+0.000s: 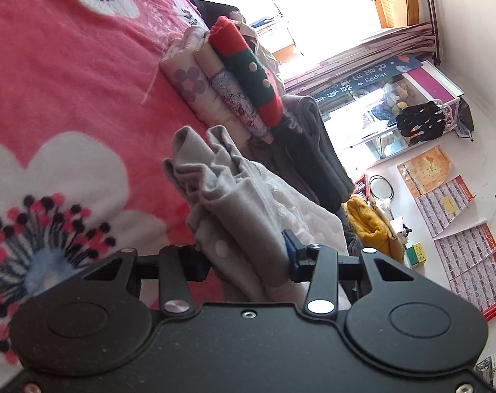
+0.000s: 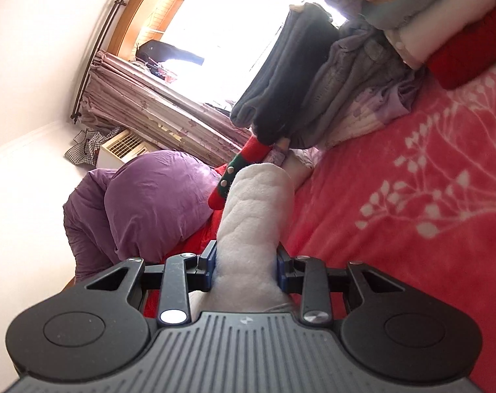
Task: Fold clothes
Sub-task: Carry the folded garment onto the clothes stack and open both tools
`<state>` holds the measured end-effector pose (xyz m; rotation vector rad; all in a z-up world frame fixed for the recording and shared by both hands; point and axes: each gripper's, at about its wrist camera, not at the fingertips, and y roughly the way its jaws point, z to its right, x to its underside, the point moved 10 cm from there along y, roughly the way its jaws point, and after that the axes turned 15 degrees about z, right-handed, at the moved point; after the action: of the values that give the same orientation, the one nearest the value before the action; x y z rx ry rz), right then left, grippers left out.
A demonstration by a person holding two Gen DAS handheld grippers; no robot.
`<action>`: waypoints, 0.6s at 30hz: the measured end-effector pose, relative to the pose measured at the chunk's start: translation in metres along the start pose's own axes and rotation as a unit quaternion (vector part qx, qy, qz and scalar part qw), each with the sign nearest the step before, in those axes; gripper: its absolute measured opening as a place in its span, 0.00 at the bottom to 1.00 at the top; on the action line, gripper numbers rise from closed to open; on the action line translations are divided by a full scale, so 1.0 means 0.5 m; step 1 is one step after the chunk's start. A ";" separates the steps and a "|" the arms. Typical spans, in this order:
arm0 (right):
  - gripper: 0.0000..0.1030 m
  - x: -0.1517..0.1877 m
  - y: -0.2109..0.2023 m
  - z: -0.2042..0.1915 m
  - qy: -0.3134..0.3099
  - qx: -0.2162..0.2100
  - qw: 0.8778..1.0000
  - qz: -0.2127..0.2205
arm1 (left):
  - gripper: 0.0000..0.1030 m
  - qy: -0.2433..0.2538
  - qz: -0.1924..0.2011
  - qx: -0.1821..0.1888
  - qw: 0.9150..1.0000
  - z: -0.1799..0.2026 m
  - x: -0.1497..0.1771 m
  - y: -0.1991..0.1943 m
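Left wrist view: the left tongs (image 1: 248,262) are clamped on a bunched grey-and-white garment (image 1: 221,196), which rises from between the pads above the pink flowered blanket (image 1: 68,98) of the bed. Only this view shows the wall calendars (image 1: 457,229), the yellow garment (image 1: 369,226) below them, and the glass cabinet (image 1: 395,114). The folded stack (image 1: 235,91), topped by a red-and-green knit, is seen side-on, with a dark grey folded pile (image 1: 316,150) just beside it.

Right wrist view: the right tongs (image 2: 246,268) are partly closed, gripping a thick roll of white fleece fabric (image 2: 257,216) between the blue pads (image 2: 282,270). Only this view shows the purple bundle (image 2: 150,203), the curtain (image 2: 156,104) and the window (image 2: 228,19). The red-and-green knit (image 2: 244,167) appears just behind the fleece, below the dark pile (image 2: 290,75).
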<state>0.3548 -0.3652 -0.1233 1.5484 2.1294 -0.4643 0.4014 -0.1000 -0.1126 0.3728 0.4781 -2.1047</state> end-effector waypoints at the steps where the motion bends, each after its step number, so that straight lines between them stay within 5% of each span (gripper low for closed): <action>1: 0.34 -0.016 0.016 -0.009 -0.005 -0.003 1.000 0.000 | 0.40 -0.001 0.002 0.008 1.000 0.015 -0.015 0.019; 11: 0.34 -0.293 0.188 -0.148 -0.104 -0.023 0.993 0.050 | 0.40 -0.001 0.029 0.121 0.992 0.257 -0.157 0.260; 18: 0.34 -0.512 0.265 -0.207 -0.217 0.018 0.968 0.126 | 0.40 0.027 0.029 0.183 0.982 0.408 -0.179 0.437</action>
<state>0.5291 -0.4738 0.1037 1.5413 1.5805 -0.6826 0.6164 -0.2416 0.0638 0.6487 0.1056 -2.1266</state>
